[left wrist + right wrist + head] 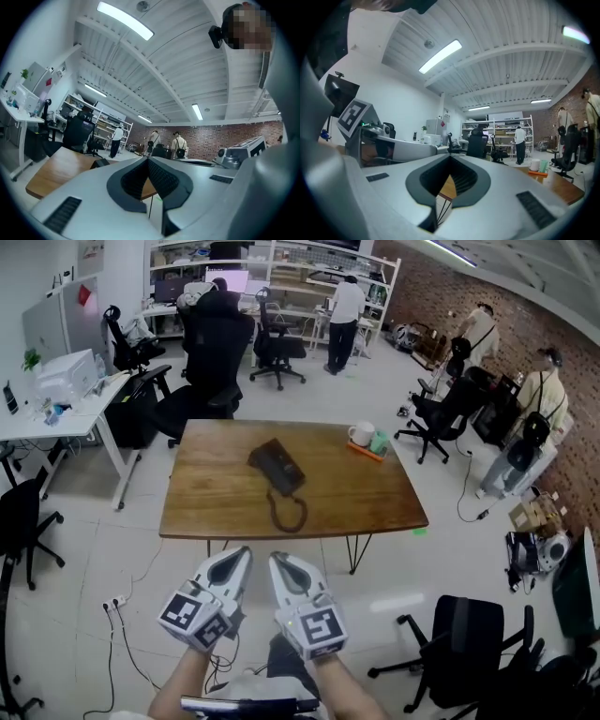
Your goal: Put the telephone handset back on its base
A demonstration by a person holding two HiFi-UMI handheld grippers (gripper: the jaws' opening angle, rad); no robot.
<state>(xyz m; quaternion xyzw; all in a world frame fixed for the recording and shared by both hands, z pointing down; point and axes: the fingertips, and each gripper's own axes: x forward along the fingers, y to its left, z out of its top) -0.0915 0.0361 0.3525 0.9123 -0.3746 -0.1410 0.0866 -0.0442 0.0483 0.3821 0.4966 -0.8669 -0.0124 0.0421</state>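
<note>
A black telephone (277, 465) lies on the middle of the wooden table (216, 502). Its coiled cord (288, 513) loops toward the table's near edge. From here I cannot tell the handset apart from the base. My left gripper (241, 556) and right gripper (280, 560) hover side by side over the floor, short of the near edge and apart from the phone. Both are shut and hold nothing. In the left gripper view the left gripper's (147, 160) jaws meet at the tip, with the table (56, 168) beyond. In the right gripper view the right gripper's (451, 157) jaws also meet.
A white mug (361, 433) and a green cup (379, 442) stand on an orange tray at the table's far right corner. Black office chairs stand behind the table (214, 357) and at lower right (469, 634). A white desk (56, 413) is at left. People stand far back.
</note>
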